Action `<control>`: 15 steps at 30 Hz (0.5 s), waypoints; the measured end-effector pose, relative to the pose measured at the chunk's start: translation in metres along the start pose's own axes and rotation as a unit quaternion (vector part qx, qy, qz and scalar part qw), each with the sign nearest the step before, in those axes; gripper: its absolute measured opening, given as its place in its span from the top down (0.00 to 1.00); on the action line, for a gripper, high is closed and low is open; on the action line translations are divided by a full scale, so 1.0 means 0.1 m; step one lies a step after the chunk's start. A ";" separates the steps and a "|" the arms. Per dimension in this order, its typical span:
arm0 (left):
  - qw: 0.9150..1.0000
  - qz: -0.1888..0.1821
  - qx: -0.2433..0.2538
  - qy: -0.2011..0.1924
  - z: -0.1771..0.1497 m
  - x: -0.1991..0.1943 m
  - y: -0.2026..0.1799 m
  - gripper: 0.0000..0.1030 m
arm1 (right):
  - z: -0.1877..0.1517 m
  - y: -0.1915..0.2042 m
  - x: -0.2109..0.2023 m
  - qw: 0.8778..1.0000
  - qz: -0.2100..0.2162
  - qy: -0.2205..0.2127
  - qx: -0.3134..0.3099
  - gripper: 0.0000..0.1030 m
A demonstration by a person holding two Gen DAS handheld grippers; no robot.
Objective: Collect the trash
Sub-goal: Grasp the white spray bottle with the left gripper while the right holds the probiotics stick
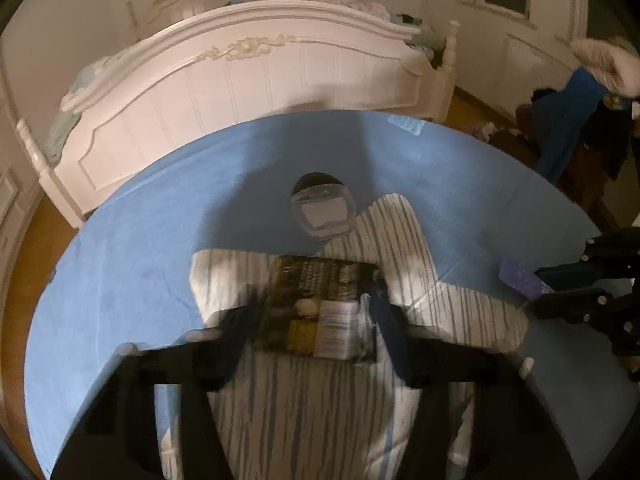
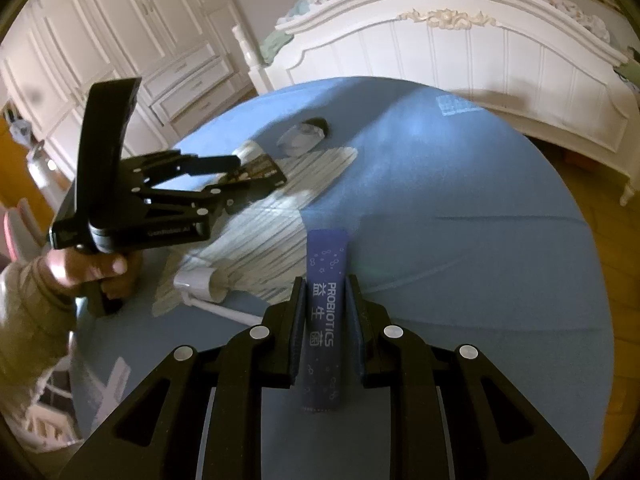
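My left gripper (image 1: 316, 312) is shut on a dark brown and gold snack wrapper (image 1: 316, 300), held above a white grey-striped cloth (image 1: 400, 232). The left gripper (image 2: 240, 178) and wrapper (image 2: 260, 174) also show in the right wrist view. My right gripper (image 2: 324, 304) is shut on a dark blue "PROBIOTICS" sachet (image 2: 326, 276), held above the blue table (image 2: 460, 220). The right gripper (image 1: 536, 284) and sachet (image 1: 520, 280) show at the right of the left wrist view. A clear plastic lid or cup (image 1: 322, 212) lies beyond the cloth.
The round table wears a blue cover (image 1: 140, 240). A small light blue packet (image 1: 404, 124) lies near its far edge. A white bed footboard (image 1: 240, 80) stands behind the table. White wardrobes (image 2: 120, 40) are at the left. A white plug and cable (image 2: 196, 280) lie on the cloth.
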State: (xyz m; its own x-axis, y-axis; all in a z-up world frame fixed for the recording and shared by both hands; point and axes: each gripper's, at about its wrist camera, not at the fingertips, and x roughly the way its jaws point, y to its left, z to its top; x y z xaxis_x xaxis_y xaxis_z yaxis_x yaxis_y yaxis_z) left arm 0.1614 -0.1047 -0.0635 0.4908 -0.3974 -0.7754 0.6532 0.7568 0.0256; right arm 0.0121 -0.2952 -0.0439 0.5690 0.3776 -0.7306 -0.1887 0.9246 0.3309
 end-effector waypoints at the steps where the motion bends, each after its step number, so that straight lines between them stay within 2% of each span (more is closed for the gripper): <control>1: 1.000 -0.007 -0.012 0.001 -0.01 -0.01 0.04 0.80 | -0.01 0.00 -0.01 1.000 0.001 -0.002 0.000 0.80; 4: 0.999 -0.023 -0.036 0.000 -0.10 -0.09 0.12 0.82 | -0.03 0.04 -0.03 1.000 0.004 -0.003 -0.003 0.80; 8: 1.000 -0.014 -0.018 0.004 -0.17 -0.17 0.00 0.79 | -0.07 0.09 -0.05 1.000 0.006 -0.003 -0.004 0.80; 10: 1.000 -0.015 -0.011 0.012 -0.16 -0.19 -0.06 0.74 | -0.10 0.12 -0.07 1.000 0.009 -0.003 -0.005 0.80; 13: 0.999 -0.042 0.001 0.009 -0.18 -0.33 -0.23 0.72 | -0.10 0.12 -0.11 1.000 0.008 -0.004 -0.007 0.80; 14: 0.999 -0.049 0.005 0.004 -0.20 -0.39 -0.27 0.70 | -0.10 0.10 -0.13 1.000 0.008 -0.006 -0.005 0.80; 15: 0.998 -0.055 0.011 -0.003 -0.23 -0.45 -0.33 0.59 | -0.11 0.07 -0.14 1.000 0.007 -0.006 -0.002 0.80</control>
State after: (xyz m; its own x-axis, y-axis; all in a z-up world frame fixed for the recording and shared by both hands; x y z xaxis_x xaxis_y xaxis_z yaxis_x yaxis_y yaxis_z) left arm 0.1045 -0.0997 -0.0440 0.4194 -0.4809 -0.7700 0.7156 0.6970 -0.0456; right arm -0.0061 -0.2939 -0.0376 0.5762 0.3902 -0.7181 -0.2005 0.9193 0.3387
